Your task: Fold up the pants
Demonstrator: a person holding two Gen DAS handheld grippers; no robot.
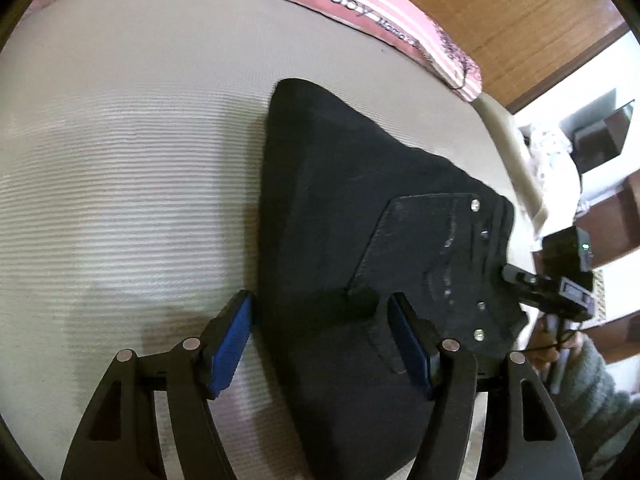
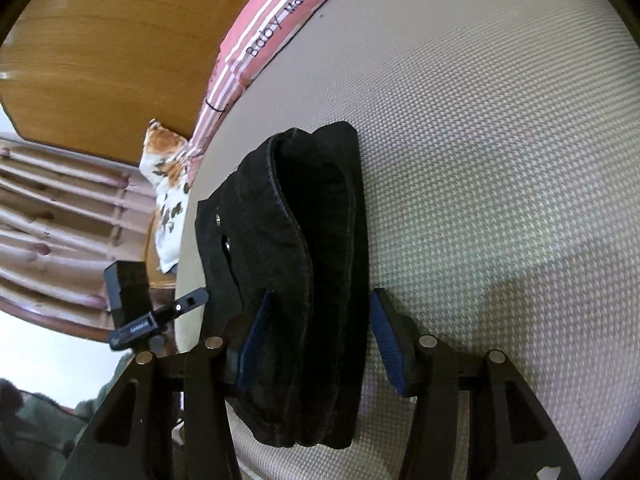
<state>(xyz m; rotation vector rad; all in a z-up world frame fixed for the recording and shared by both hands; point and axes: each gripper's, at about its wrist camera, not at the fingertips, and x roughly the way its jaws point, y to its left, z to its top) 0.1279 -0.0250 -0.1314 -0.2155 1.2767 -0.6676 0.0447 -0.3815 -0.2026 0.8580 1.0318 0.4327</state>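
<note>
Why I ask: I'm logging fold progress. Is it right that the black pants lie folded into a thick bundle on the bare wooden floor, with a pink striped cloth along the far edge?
Not quite. The black pants lie folded into a thick bundle on a beige woven mattress, not on a bare wooden floor. The pink striped cloth does run along the far edge. The right wrist view shows it.
</note>
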